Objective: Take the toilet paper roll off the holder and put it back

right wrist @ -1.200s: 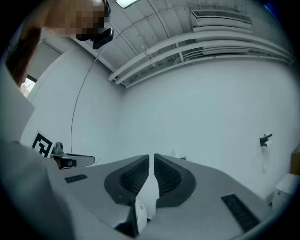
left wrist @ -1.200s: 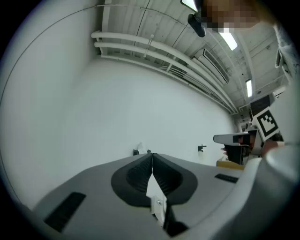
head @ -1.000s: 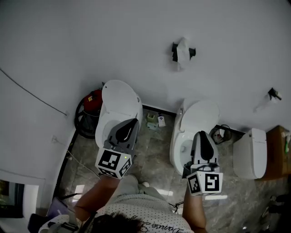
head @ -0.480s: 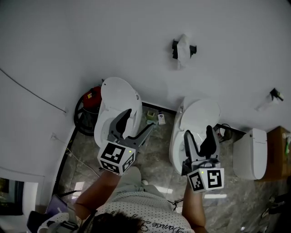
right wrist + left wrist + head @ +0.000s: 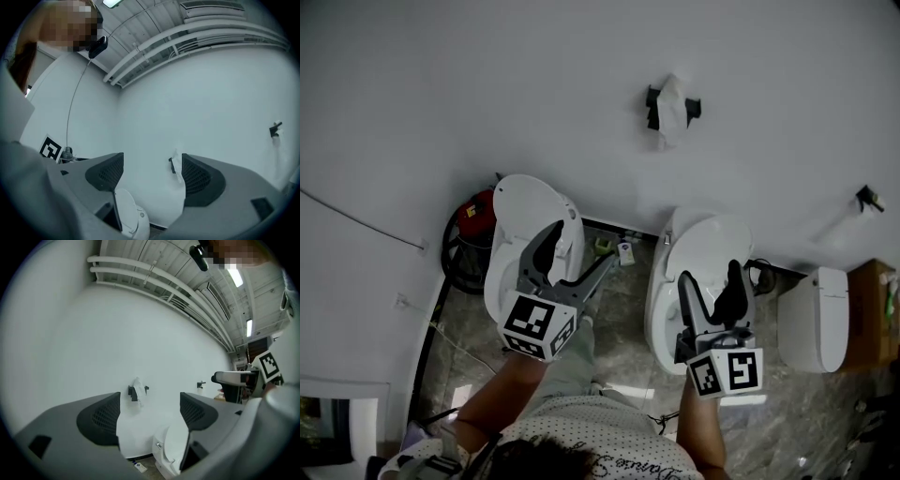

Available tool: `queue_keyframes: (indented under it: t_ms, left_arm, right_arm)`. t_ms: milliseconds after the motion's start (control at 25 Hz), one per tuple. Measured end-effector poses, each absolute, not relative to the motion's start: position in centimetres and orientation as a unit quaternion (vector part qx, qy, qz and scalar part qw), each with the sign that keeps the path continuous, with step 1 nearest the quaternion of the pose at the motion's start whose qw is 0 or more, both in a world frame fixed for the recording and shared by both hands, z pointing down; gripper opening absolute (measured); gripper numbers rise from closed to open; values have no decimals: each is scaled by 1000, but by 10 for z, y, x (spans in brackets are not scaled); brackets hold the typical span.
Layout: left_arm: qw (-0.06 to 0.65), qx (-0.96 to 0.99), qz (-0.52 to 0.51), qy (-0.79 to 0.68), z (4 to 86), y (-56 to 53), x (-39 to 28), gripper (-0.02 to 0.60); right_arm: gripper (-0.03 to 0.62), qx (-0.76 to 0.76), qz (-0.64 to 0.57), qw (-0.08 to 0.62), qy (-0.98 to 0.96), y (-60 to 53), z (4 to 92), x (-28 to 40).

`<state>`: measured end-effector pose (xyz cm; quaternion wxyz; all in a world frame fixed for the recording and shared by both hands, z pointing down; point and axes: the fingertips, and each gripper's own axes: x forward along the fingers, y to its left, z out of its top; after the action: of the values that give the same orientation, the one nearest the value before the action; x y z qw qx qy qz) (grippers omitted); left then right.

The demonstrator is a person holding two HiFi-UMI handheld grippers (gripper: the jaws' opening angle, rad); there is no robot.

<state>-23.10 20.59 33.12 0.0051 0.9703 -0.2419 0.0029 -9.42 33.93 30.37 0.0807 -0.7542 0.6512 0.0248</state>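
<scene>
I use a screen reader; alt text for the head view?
The left gripper and right gripper, jaws just opened and empty, point toward a wall where the toilet paper roll sits on its black holder, above two toilets.

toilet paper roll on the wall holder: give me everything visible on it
The toilet paper roll is white, soft-looking paper, and at this range it reads as a rumpled lump rather than a clean cylinder. It sits on a black holder fixed to the white wall; the holder's dark ends show on either side. A loose tail hangs below the holder. It is high up, above the gap between the left toilet and the middle toilet. Only the holder appears to touch it.
</scene>
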Motion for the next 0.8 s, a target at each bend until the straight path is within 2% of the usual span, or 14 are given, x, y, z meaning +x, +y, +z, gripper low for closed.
queue_keyframes:
  t_ms: [600,800]
  left_arm:
    - [6,981,0,-193,326,6,-127,381]
    - [2,982,-11,-190,319,2,-124,380]
  right_arm:
    - [383,-780,36,50,623,142,301,-9]
    - [385,-781,42,45,621,139,298,-7]
